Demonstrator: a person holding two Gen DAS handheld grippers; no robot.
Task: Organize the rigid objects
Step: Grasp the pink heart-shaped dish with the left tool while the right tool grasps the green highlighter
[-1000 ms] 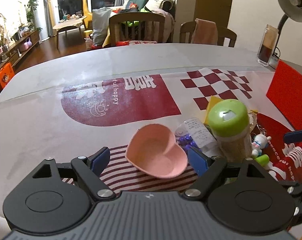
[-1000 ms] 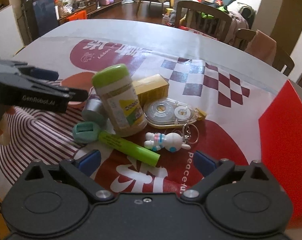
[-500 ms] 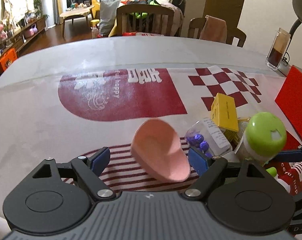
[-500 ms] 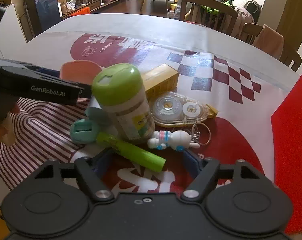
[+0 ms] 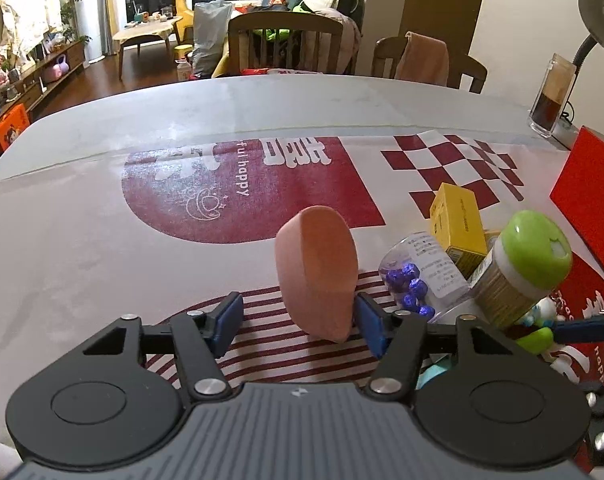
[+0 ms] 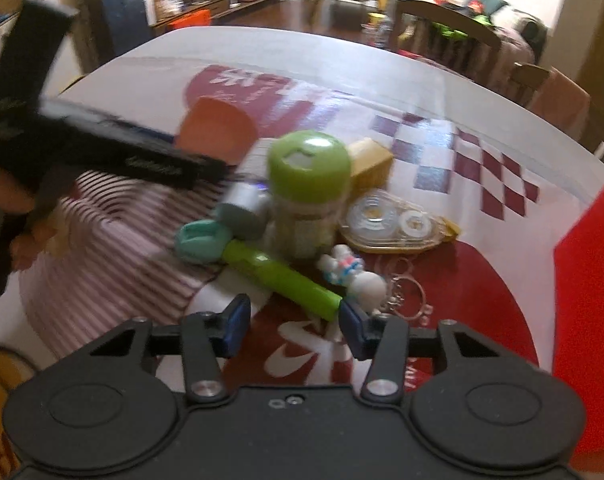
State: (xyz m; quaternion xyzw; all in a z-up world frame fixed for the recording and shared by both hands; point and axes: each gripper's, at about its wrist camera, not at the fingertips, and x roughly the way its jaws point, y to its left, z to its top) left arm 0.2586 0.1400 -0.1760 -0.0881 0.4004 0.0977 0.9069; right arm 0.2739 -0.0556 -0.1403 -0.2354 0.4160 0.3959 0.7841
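Note:
A pink heart-shaped dish (image 5: 317, 276) stands tipped on its edge between the fingers of my left gripper (image 5: 298, 320); its right side rests against the right pad, the left pad stands apart, so the jaws are open. It also shows in the right wrist view (image 6: 218, 128). My right gripper (image 6: 294, 320) is open over the tip of a green marker (image 6: 282, 276). The pile holds a green-lidded jar (image 6: 309, 184), a clear bottle with blue beads (image 5: 417, 276), a yellow box (image 5: 457, 220), a tape dispenser (image 6: 393, 224) and a white bunny keychain (image 6: 353, 276).
The pile lies on a red-and-white printed table cover (image 5: 230, 200). A red sheet (image 6: 589, 288) stands at the right edge. A tall glass (image 5: 551, 96) and a desk lamp (image 5: 601, 0) are at the far right. Chairs (image 5: 286, 44) stand behind the table.
The pink dish has been tipped up from lying flat to standing on its edge. The right gripper has narrowed and moved in over the green marker; its view is now blurred.

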